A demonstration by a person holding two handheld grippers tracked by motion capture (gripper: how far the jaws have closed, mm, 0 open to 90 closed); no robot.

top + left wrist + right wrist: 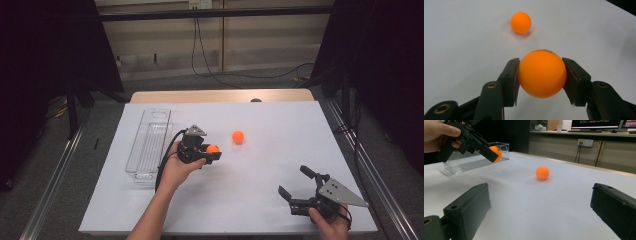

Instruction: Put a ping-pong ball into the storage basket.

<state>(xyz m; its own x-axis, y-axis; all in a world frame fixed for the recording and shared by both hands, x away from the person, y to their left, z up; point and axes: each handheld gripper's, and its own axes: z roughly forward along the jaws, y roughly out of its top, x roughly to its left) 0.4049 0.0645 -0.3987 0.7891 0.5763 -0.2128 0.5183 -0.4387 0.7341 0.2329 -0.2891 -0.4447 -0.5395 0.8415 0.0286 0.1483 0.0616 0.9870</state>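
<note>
- High view: left gripper [212, 150] sits mid-table over the white sheet [260, 200], held by the left hand [176, 167]. Jaws pinch an orange ball [212, 148], seen at the gripper's tip.
- High view: a second ball [238, 136] lies loose on the sheet, just right of and a little beyond the held one, not touching it.
- High view: a clear tray [148, 145] lies lengthwise at the sheet's left edge, just left of the left hand. Contents cannot be told here.
- High view: right gripper [295, 185] rests low at the near right corner, held by the right hand [327, 222]. Jaws spread wide, nothing between them. Grey plate [341, 193] on top.
- Left gripper view: both pads press the sides of the held ball [542, 73]. Ball sits at the jaw tips, clear of the sheet [461, 50]. The loose ball [521, 22] lies farther off on the sheet, straight ahead and slightly left.
- Right gripper view: own jaws stand far apart at the bottom corners, bare sheet [536, 202] between them. Loose ball [542, 172] rests on the sheet ahead, between the jaw lines but well off.
- Right gripper view: upper left, the left gripper [492, 152] tilts downward with its ball [496, 152] clamped at the tip, above the sheet, in front of the tray [461, 165]. Fingers [441, 131] of the hand wrap the gripper body.
</note>
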